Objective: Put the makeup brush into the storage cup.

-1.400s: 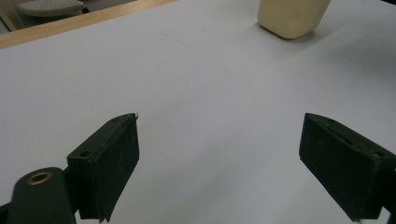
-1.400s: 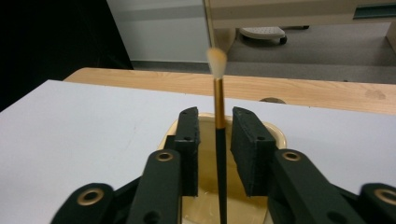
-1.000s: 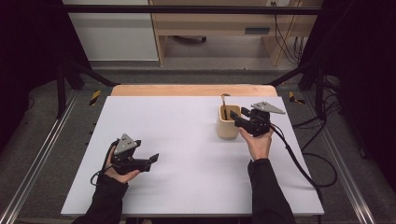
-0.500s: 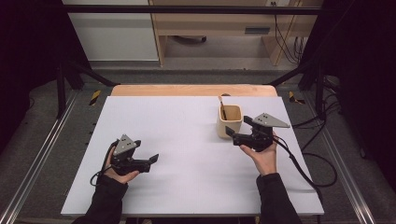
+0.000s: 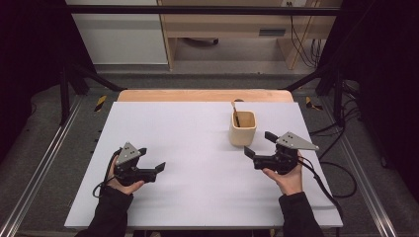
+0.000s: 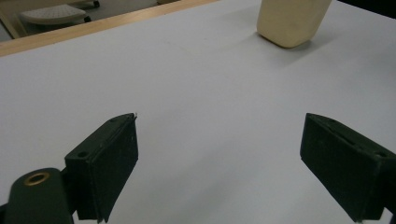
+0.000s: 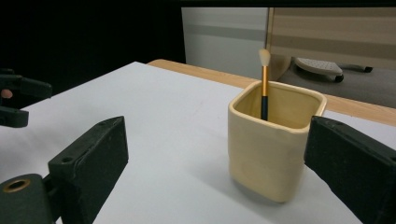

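Note:
A cream square cup (image 5: 242,128) stands on the white table top (image 5: 197,148), right of centre. A small brush (image 7: 264,84) with a gold ferrule and pale bristles leans upright inside the cup (image 7: 273,144). My right gripper (image 5: 259,144) is open, just right of and nearer than the cup, its jaws pointing left; in the right gripper view (image 7: 219,175) the jaws stand wide with the cup ahead between them. My left gripper (image 5: 155,170) rests open at the front left, nothing between its jaws (image 6: 219,163). The cup (image 6: 292,21) shows far ahead in that view.
A wooden strip (image 5: 205,95) runs along the table's far edge. Metal rails (image 5: 44,163) flank both sides. Cables (image 5: 341,173) trail on the floor at the right. A wooden cabinet (image 5: 227,24) stands beyond the table.
My right gripper has drawn back from the cup toward the front of the table and now sits apart from it. The left gripper has stayed still.

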